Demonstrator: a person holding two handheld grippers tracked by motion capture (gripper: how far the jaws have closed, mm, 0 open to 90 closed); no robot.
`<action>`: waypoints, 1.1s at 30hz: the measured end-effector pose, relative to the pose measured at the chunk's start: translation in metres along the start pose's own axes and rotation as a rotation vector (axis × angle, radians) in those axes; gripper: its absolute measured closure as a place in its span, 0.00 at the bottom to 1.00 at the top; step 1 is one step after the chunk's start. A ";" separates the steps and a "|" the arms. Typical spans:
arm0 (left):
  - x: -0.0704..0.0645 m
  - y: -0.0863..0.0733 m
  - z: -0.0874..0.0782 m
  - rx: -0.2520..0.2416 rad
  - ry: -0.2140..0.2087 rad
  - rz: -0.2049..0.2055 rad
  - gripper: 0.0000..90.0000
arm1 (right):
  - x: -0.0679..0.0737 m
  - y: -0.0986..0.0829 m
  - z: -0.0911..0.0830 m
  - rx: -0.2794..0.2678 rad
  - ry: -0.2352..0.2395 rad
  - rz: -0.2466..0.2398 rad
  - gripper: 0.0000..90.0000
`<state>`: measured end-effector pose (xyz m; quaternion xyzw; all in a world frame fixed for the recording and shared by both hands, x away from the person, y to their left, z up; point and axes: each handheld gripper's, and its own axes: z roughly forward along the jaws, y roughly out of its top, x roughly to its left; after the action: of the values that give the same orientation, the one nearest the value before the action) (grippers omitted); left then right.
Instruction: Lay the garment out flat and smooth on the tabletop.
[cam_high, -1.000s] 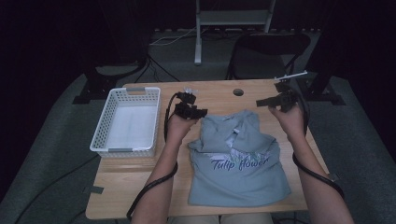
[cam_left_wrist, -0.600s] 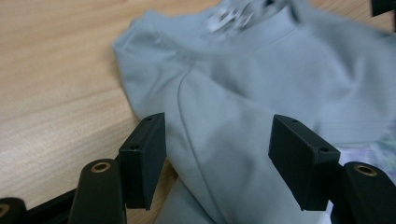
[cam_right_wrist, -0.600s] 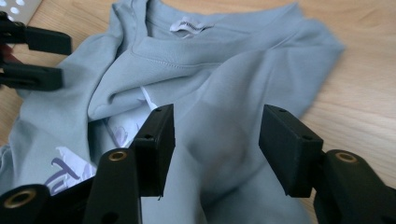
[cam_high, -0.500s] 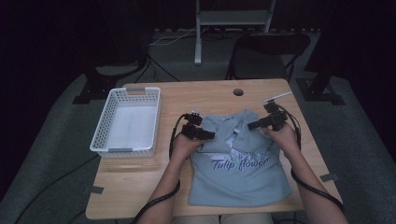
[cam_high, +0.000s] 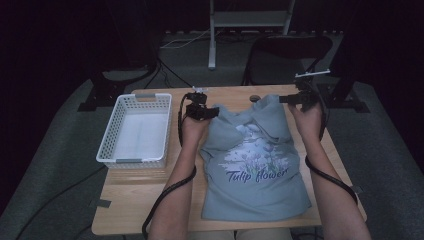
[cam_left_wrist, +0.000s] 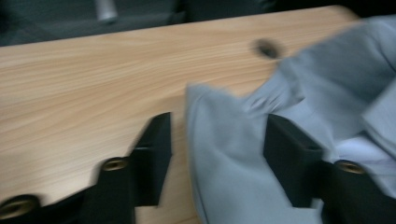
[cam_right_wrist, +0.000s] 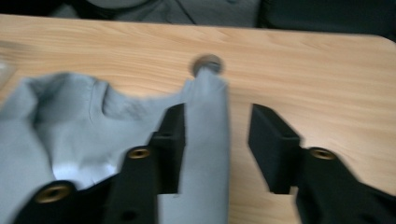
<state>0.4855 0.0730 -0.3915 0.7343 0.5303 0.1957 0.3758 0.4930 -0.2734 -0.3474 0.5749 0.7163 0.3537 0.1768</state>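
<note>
A light blue T-shirt (cam_high: 255, 190) printed "Tulip flower" lies front up on the wooden table (cam_high: 145, 200), with its upper part bunched toward the far edge. My left gripper (cam_high: 204, 111) is at the shirt's upper left corner. In the left gripper view it (cam_left_wrist: 217, 158) stands open with a fold of the shirt (cam_left_wrist: 224, 186) between its jaws. My right gripper (cam_high: 296, 98) is at the shirt's upper right. In the right gripper view it (cam_right_wrist: 217, 144) is open, with a strip of the shirt (cam_right_wrist: 205, 154) lying against its left jaw.
A white slatted basket (cam_high: 107, 147) stands on the table's left part. A small round hole (cam_high: 254, 98) sits in the tabletop near the far edge, just beyond the shirt. A dark chair (cam_high: 290, 50) and stand legs are behind the table.
Both grippers came down onto the shirt's upper part, then moved back toward the far edge. The shirt's top now reaches farther up the table.
</note>
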 end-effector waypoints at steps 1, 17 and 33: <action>0.003 -0.003 0.001 0.022 -0.011 0.007 0.47 | -0.003 0.001 0.001 0.021 -0.025 0.005 0.59; -0.031 -0.088 -0.015 0.115 -0.222 0.111 0.45 | 0.023 -0.072 0.025 0.224 0.143 -0.118 0.53; -0.052 -0.117 -0.007 0.156 -0.197 0.213 0.45 | 0.065 -0.119 0.052 0.312 0.089 -0.283 0.50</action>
<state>0.3879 0.0453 -0.4702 0.8290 0.4237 0.1195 0.3449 0.4263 -0.2067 -0.4582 0.4729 0.8430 0.2351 0.1018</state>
